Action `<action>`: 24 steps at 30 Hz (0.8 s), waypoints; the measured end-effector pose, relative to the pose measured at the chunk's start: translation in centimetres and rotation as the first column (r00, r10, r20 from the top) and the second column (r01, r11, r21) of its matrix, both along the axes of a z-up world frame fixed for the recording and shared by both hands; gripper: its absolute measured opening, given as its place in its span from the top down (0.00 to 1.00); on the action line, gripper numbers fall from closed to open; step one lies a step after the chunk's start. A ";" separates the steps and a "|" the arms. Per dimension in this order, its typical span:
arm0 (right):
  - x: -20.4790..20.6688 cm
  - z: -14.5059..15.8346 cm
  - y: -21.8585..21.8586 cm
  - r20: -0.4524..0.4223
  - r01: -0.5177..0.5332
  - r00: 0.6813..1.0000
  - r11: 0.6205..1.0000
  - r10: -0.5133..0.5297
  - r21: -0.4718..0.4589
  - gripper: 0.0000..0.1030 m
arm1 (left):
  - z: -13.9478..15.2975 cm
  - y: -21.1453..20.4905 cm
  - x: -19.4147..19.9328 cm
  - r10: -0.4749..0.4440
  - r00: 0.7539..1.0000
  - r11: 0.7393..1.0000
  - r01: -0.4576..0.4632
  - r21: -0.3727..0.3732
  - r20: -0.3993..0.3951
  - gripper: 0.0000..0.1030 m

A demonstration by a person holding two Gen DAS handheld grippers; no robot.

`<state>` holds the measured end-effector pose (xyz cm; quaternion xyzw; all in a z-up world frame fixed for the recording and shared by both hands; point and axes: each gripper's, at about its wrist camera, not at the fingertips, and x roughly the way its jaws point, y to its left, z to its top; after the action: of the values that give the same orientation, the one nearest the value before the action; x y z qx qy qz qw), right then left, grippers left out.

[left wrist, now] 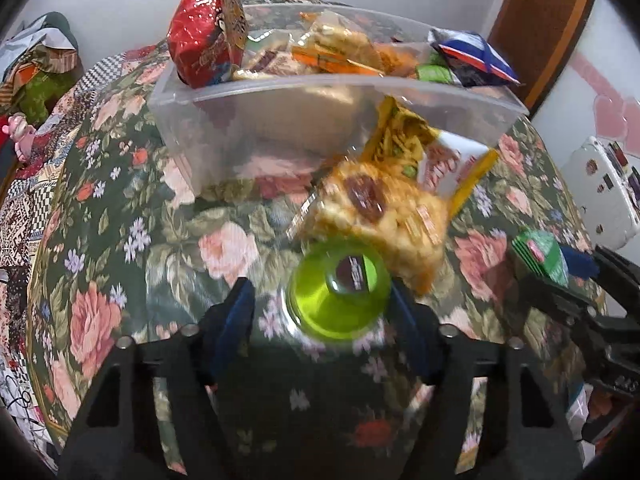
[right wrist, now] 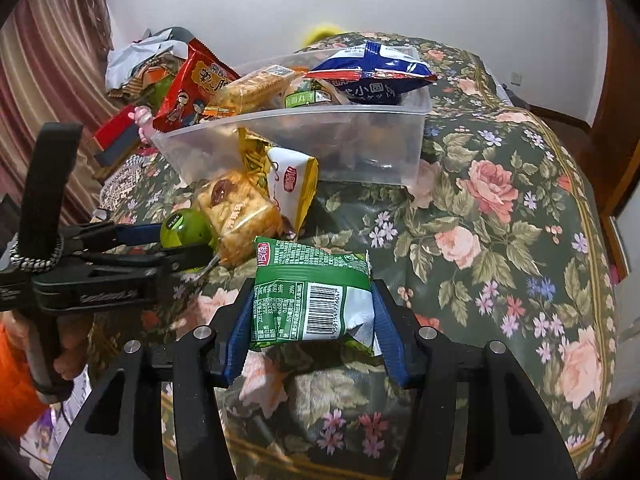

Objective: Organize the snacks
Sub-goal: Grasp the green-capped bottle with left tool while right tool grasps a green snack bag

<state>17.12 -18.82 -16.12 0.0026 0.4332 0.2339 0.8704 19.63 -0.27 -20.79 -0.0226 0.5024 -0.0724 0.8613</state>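
In the left wrist view, the clear plastic box [left wrist: 280,120] stands on the bed with the flowered cover [left wrist: 120,248] and is already well filled: a red bag [left wrist: 204,28] stands up at its left end, a blue and white bag [left wrist: 476,56] lies at its right end, and orange packs are between them. I judge that most of the work is done. In front of the box, three snacks still lie on the cover: a yellow bag [left wrist: 436,152] leaning on the box wall, a rice cracker pack [left wrist: 384,216] just before it, and a green jelly cup [left wrist: 340,288] nearest to the camera. The left tool [left wrist: 324,308] has its fingers on each side of the cup. The right finger seems to touch it, but the left one stands apart, so the cup is not clamped yet. This picture is blurred, so the contact is hard to judge.

In the right wrist view, the right tool [right wrist: 314,312] is clamped on a green packet [right wrist: 312,292], which is in front of the box [right wrist: 304,148] and not yet inside it. To the left of the box, the left tool [right wrist: 188,244] reaches around the jelly cup [right wrist: 186,228], which it partly hides. The lower contents of the box are unclear through the cloudy wall. A hand on the left handle is cut off at the edge.
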 end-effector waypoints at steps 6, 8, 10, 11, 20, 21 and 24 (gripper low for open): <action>0.5 0.0 0.3 0.003 -0.004 1.000 1.000 0.004 0.007 0.50 | 0.1 -0.1 0.3 0.012 0.999 1.000 -0.011 -0.020 0.032 0.48; 0.7 0.3 0.3 0.010 -0.002 1.000 1.000 0.002 0.009 0.50 | 0.3 0.1 -0.1 0.013 0.999 1.000 -0.013 -0.019 0.035 0.48; 0.9 0.7 0.2 0.020 -0.002 1.000 1.000 0.001 0.014 0.50 | 0.7 0.4 -0.6 0.019 0.999 1.000 -0.019 -0.021 0.037 0.48; 0.9 1.0 0.2 0.028 0.000 1.000 1.000 0.000 0.016 0.50 | 0.9 0.6 -0.8 0.022 0.999 0.999 -0.021 -0.025 0.037 0.48; 1.5 3.9 0.7 0.096 -0.006 0.995 0.999 0.001 0.043 0.50 | 4.5 1.7 -2.1 0.021 0.994 0.999 -0.016 -0.049 0.107 0.48; 1.7 4.4 0.8 0.108 -0.007 0.994 0.999 0.002 0.046 0.50 | 5.1 1.7 -2.1 0.019 0.992 0.999 -0.014 -0.046 0.122 0.48; 2.2 5.6 1.2 0.138 -0.003 0.990 0.998 -0.005 0.055 0.50 | 6.4 1.7 -1.7 0.018 0.989 0.999 -0.012 -0.041 0.150 0.48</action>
<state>19.29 -17.62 -10.50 0.0105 0.3655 0.2450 0.8979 17.89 1.47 -14.44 -0.0380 0.4343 -0.0774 0.8966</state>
